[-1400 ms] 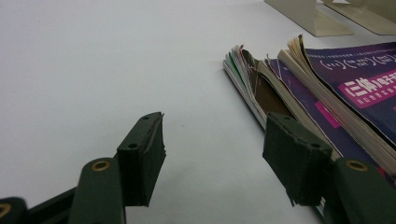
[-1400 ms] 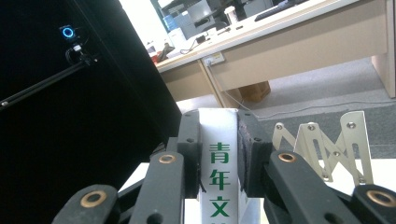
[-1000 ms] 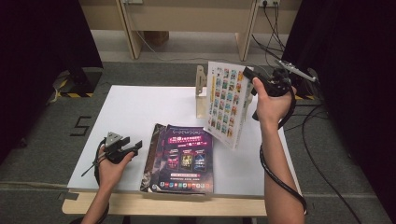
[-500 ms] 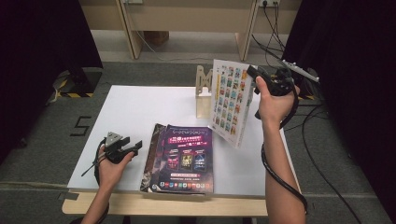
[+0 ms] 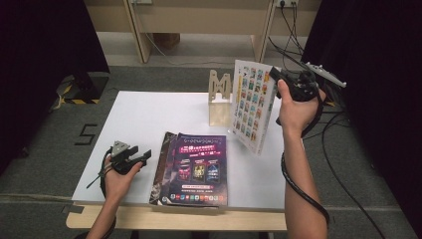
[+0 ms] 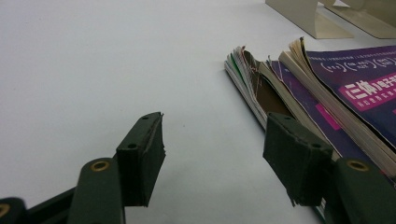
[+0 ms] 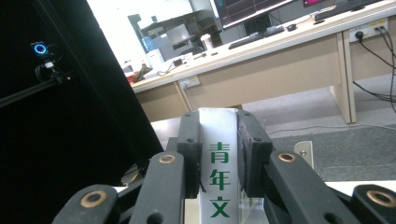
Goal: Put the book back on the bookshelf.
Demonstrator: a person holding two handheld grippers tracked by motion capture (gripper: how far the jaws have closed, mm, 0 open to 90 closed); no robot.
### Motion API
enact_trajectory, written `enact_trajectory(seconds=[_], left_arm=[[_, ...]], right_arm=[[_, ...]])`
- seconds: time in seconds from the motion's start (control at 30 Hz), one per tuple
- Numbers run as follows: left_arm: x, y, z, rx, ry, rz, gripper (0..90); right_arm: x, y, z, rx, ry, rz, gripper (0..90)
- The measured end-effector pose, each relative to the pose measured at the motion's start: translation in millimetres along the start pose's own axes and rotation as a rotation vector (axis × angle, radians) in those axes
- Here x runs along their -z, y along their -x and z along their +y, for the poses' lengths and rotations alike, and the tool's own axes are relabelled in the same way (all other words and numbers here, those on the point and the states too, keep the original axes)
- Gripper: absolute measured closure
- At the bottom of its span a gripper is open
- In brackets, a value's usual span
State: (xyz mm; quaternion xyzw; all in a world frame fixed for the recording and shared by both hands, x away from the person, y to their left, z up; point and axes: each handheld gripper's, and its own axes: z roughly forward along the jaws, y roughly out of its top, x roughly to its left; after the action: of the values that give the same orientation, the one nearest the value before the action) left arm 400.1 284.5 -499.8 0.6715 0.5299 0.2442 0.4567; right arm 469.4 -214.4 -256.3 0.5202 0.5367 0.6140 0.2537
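— Tongs on the right point(image 5: 276, 75) are clamping a magazine point(image 5: 253, 105) by its spine, are you seeing that? They are holding it upright in the air over the far right part of the white surface point(image 5: 149, 119), its cover of small coloured squares facing the middle.

— Yes, and in the right gripper view the two black pads point(image 7: 254, 149) are pressing on either side of the white spine point(image 7: 218, 177), the one with green characters running down it. So those tongs are closed part-way, gripping that thick spine.

— Where is the magazine sitting against the wooden stand point(image 5: 220, 99)?

— Just to the right of it, raised, with its lower corner hanging close above the surface. Whether it is touching the stand, I cannot tell.

— And the left tongs point(image 5: 140, 157)?

— They are resting low near the front left edge, jaws standing wide apart with nothing between them. In the left gripper view the pads point(image 6: 145, 154) are framing bare white surface, and the right-hand pad is lying just beside the stack of purple magazines point(image 5: 194, 167).

— That stack is lying flat at the front middle, isn't it?

— It is, covers up, with its spines facing the left tongs.
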Motion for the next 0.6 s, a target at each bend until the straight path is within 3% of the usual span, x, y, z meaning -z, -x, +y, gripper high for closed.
enact_trajectory(seconds=[0.6], left_arm=[[0.3, -0.5, 0.0, 0.0, -0.001, -0.002, 37.4]], right_arm=[[0.9, 1.7, 7.3, 0.015, 0.018, -0.021, 74.8]])
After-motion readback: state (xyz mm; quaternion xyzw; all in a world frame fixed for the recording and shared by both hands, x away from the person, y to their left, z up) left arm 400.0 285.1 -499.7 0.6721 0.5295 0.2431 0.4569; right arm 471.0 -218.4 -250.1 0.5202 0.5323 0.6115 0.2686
